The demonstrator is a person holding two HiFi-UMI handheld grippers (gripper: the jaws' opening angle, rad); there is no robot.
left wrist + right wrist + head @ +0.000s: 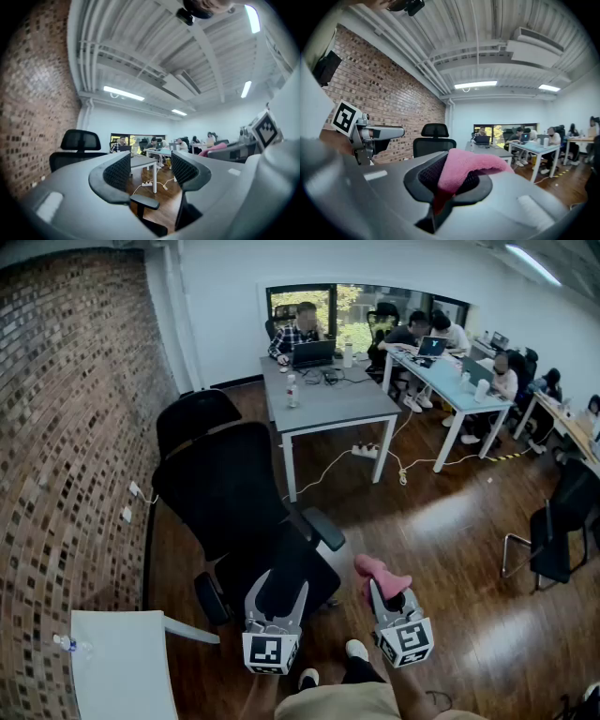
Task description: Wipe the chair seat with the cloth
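Note:
A black office chair [230,493] with a headrest stands by the brick wall, and its seat [298,570] faces me. My left gripper [278,585] hovers over the seat's front with its jaws open and nothing between them. In the left gripper view [151,171] the chair's armrest [144,202] shows through the gap. To the right of the seat, over the wooden floor, my right gripper [387,592] is shut on a pink cloth [379,572]. In the right gripper view the cloth [465,168] bulges out of the jaws, with the chair [434,138] beyond.
A brick wall [66,427] runs along the left. A small white table [122,667] stands at the lower left. Behind the chair is a grey desk [328,401] with cables and a power strip [366,452] on the floor. People sit at the far desks. Another black chair [555,532] stands at the right.

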